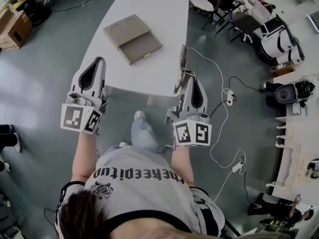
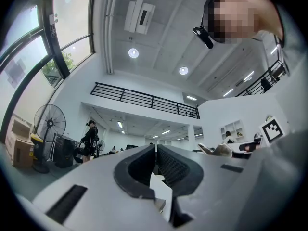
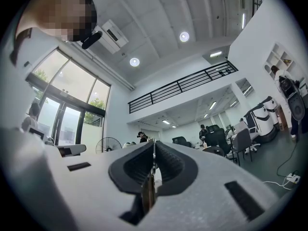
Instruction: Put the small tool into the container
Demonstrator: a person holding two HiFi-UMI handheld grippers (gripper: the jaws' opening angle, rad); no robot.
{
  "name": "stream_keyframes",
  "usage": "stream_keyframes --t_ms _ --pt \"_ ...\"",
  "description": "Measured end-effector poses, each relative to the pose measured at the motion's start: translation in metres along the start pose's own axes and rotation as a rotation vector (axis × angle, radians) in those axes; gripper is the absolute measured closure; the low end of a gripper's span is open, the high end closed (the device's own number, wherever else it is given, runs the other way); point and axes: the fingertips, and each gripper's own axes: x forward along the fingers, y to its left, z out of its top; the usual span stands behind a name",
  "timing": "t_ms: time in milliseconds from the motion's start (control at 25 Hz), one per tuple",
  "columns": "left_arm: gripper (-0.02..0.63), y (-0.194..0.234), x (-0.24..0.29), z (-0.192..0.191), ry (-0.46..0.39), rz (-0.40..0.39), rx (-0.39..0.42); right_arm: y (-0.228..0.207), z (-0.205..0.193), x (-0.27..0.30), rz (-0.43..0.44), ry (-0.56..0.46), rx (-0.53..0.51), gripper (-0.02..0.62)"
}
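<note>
A flat grey container [image 1: 132,38] lies open on the white table [image 1: 159,9], its lid with two round hollows folded toward the far left. My right gripper [image 1: 186,76] is at the table's near right edge, shut on a thin brownish small tool [image 1: 182,62] that sticks out past the jaws. In the right gripper view the tool [image 3: 148,189] shows edge-on between the shut jaws of that gripper [image 3: 154,142]. My left gripper [image 1: 97,61] hovers at the table's near left edge. The left gripper view shows this gripper [image 2: 156,147] pressed shut, apparently with nothing in it.
White cables and a power strip [image 1: 229,96] lie on the floor right of the table. Chairs [image 1: 244,21] and a white machine [image 1: 279,40] stand at the far right. Cardboard boxes [image 1: 15,28] sit at the far left. Both gripper cameras face the hall and ceiling.
</note>
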Motion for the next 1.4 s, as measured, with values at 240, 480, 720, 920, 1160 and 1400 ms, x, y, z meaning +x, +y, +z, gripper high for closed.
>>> stream_keyframes --t_ms 240,480,720,920,1160,1400 --pt "0.592 0.016 0.061 -0.007 -0.014 0.044 0.016 -0.026 -0.008 0.073 0.056 0.014 0.006 0.589" --pt "0.592 0.035 0.104 -0.017 -0.024 0.101 0.029 -0.044 -0.022 0.136 0.125 0.043 -0.002 0.589" --pt "0.592 0.046 0.137 -0.026 -0.018 0.161 0.043 -0.058 -0.046 0.19 0.227 0.109 -0.039 0.589" --pt "0.592 0.056 0.146 -0.035 -0.003 0.205 0.052 -0.047 -0.076 0.22 0.357 0.168 -0.11 0.589" --pt "0.592 0.053 0.15 -0.04 0.019 0.247 0.057 -0.025 -0.117 0.233 0.585 0.251 -0.273 0.589" --pt "0.592 0.062 0.154 -0.044 0.043 0.29 0.048 0.003 -0.169 0.236 0.803 0.341 -0.459 0.589"
